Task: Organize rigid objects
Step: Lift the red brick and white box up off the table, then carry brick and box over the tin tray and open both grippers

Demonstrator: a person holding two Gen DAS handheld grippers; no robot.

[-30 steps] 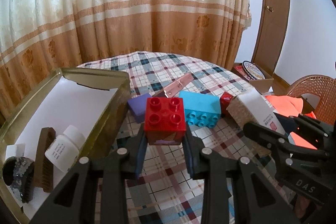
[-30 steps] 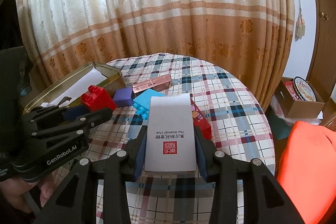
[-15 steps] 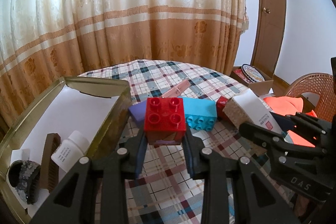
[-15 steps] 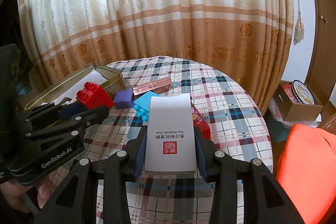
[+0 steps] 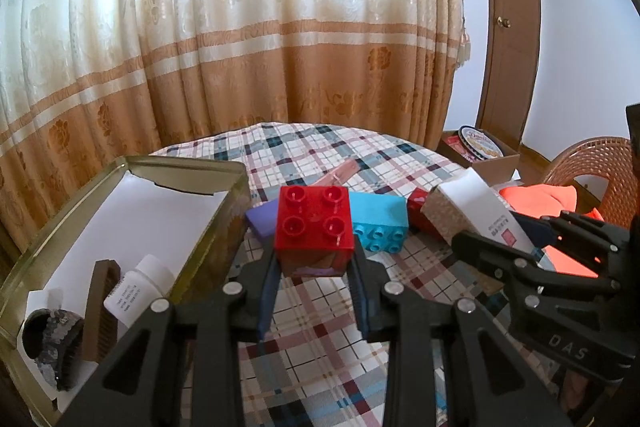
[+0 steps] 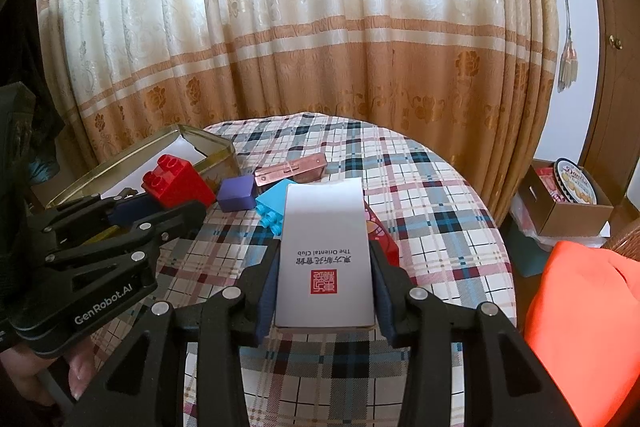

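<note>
Left tongs (image 5: 314, 267) clamp the red toy brick (image 5: 313, 227) just right of the gold tin (image 5: 224, 219); right tongs (image 6: 325, 279) grip the white carton (image 6: 325, 259). Carry the brick over the tin's rim, probably clear of the pill bottle (image 5: 138, 291), before releasing.

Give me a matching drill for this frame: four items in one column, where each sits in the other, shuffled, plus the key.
Items:
1. red brick
2. white box
3. white bottle
4. blue brick

Places:
A. lying in the tin
B. gripped in the right hand-held gripper
C. on the tablecloth, held by nothing
D. gripped in the left hand-held gripper

Pairs: 1-D, 2-B, 3-A, 4-C
</note>
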